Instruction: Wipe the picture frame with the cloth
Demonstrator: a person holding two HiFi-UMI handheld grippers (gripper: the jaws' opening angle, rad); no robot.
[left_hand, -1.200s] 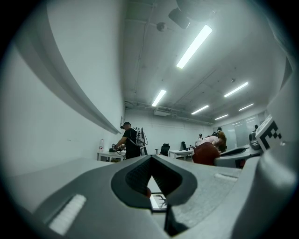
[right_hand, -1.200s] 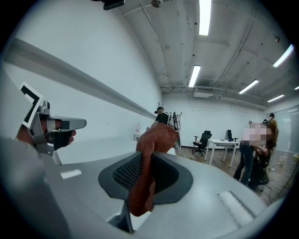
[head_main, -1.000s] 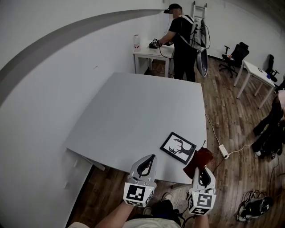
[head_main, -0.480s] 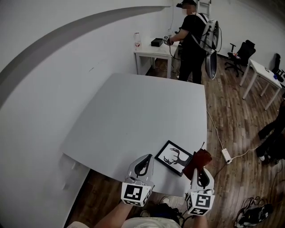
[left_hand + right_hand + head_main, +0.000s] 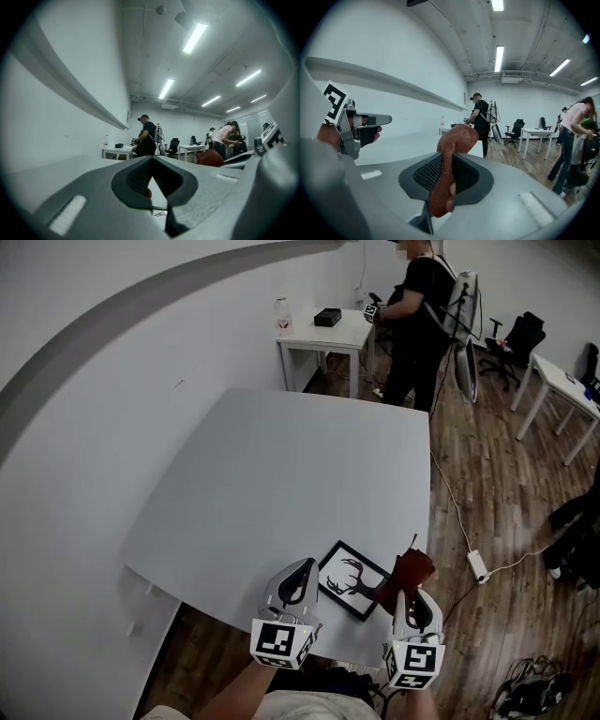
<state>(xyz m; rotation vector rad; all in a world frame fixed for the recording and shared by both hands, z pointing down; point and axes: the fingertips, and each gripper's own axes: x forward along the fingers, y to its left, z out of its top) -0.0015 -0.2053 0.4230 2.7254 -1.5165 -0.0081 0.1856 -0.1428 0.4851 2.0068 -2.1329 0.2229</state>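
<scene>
While the left gripper (image 5: 302, 568) hovers over the near edge with its ribbed black pads pressed together on nothing, the right gripper (image 5: 411, 596) pinches a rust-red cloth (image 5: 409, 570), a nubbly terry fold that bulges out above the jaw tips. Just beyond and between the two lies the picture frame (image 5: 351, 579), flat on the surface (image 5: 281, 465) near its near right corner: a thin black rectangle, turned askew, around a white sheet with a dark antlered silhouette. The cloth's lower flap reaches the frame's right edge; whether it touches I cannot tell. The surface is a smooth, pale, square-cut slab. Past it runs a wood-plank floor (image 5: 487, 474) with a white power strip (image 5: 477, 564), and far off a person (image 5: 422, 315) stands at a small white table (image 5: 328, 336)
</scene>
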